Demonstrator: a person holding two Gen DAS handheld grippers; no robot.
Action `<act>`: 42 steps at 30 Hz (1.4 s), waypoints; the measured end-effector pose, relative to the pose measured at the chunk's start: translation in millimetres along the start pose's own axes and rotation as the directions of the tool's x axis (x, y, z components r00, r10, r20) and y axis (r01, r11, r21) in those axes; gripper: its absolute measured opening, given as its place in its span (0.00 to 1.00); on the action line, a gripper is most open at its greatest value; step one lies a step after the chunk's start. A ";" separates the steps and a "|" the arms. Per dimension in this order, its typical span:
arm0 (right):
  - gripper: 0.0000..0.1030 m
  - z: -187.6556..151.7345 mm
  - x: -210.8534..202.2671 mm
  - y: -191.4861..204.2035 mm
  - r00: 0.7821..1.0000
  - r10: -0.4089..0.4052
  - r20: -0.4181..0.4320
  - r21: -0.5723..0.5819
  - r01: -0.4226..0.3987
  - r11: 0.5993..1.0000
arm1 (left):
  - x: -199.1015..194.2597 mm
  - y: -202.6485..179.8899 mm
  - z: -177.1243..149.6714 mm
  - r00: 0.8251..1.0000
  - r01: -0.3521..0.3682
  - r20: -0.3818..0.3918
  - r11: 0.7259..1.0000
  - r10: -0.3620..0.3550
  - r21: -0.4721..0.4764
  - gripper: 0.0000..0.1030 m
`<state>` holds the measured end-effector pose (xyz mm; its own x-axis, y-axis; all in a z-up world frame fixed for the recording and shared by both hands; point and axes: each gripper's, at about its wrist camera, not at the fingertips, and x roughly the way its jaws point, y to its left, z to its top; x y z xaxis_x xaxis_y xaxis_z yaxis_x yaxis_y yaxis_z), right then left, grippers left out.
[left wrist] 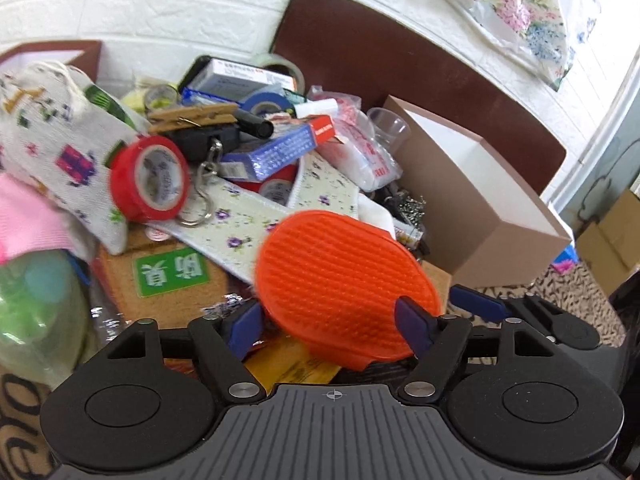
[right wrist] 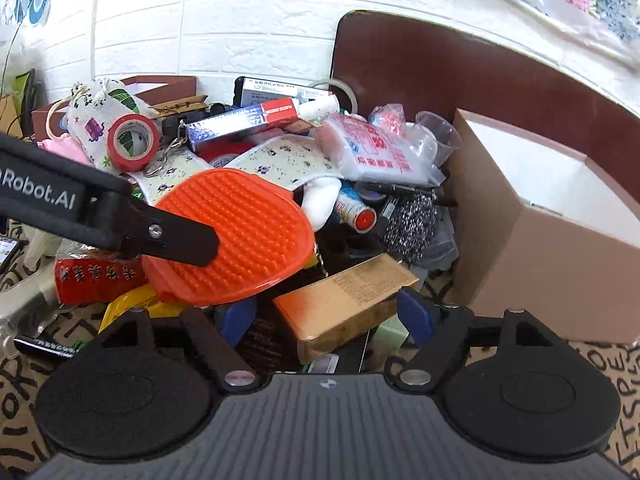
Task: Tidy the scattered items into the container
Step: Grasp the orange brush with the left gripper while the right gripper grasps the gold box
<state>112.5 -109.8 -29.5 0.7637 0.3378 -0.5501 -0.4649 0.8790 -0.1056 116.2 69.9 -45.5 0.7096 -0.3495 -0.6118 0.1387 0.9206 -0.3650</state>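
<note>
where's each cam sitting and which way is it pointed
Left wrist: rides on the left gripper, looking forward and down past its blue pads, which hold the orange brush, at the pile.
Right wrist: rides on the right gripper, facing the same pile; its jaws stand open around a tan box, and the left gripper's black finger crosses the view.
Shared: brush, red tape roll, cardboard container.

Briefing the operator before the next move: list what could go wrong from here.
The orange oval rubber brush is pinched only near its lower edge by the left hand-held gripper, so it may pivot or slip before reaching the brown cardboard box. The red tape roll perches tilted on the pile; a nudge could send it rolling. The open right hand-held gripper hovers close beside the brush, so the two could bump.
</note>
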 end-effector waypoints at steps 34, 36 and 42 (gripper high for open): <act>0.66 -16.4 -37.7 37.1 0.988 0.151 0.007 -0.117 -0.150 0.982 | -53.6 -6.0 -31.8 0.998 0.023 0.052 1.000 -0.024 0.015 0.76; 0.68 -15.7 -35.9 38.6 0.989 0.151 0.006 -0.117 -0.149 0.982 | -45.6 -4.1 -24.7 0.998 0.030 0.055 1.000 -0.031 0.008 0.76; 0.70 -11.9 -24.9 37.6 0.993 0.118 0.015 -0.067 -0.117 0.991 | -17.7 -1.9 -13.4 0.999 0.051 0.013 0.998 -0.050 -0.034 0.69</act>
<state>70.7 -89.2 -29.7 0.7101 0.4440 -0.5464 -0.5798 0.8091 -0.0961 94.1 72.0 -43.3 0.7110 -0.3931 -0.5831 0.1510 0.8952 -0.4193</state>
